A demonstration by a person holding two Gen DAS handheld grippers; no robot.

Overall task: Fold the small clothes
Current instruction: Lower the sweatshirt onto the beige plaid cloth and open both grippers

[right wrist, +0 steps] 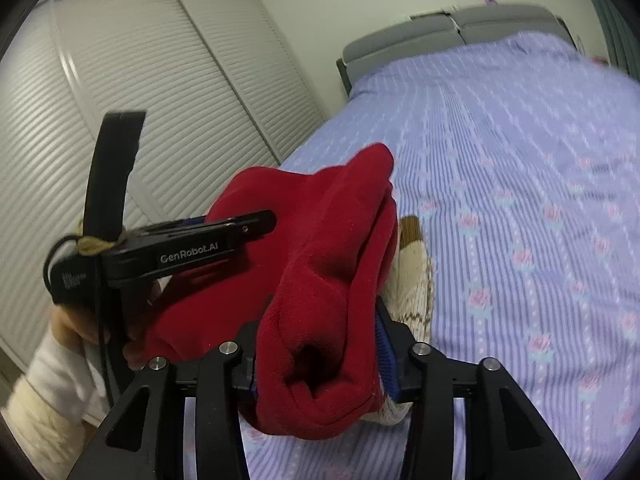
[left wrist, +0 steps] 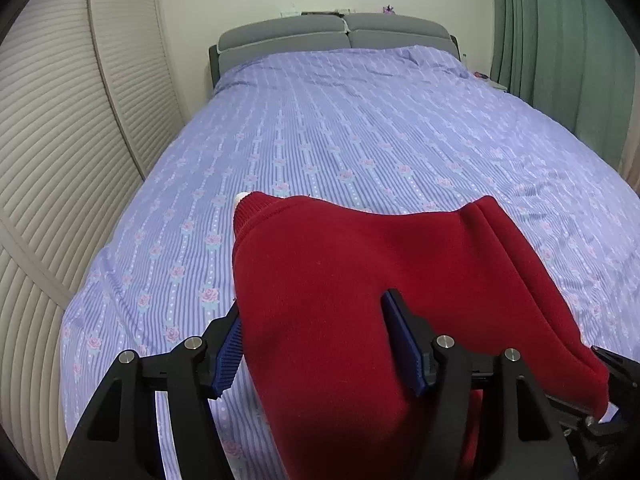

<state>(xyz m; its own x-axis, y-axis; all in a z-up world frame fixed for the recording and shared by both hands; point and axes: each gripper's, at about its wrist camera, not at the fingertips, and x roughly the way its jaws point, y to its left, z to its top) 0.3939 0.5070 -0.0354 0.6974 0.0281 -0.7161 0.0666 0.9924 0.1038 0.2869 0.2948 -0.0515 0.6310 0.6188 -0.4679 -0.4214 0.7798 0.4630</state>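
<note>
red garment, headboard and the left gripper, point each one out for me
red garment (left wrist: 340, 264), left wrist view, flat middle of the fabric
headboard (left wrist: 332, 36), left wrist view, grey cushion top
left gripper (right wrist: 256, 220), right wrist view, tip of its finger

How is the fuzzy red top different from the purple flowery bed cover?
The fuzzy red fleece top is plain, one solid colour; the purple flowery bed cover has stripes and pink roses. The top is bunched and lifted, shut in the left gripper and the right gripper; the cover lies spread flat over the bed. The top is small; the cover fills the whole bed. Both are soft cloth.
</note>
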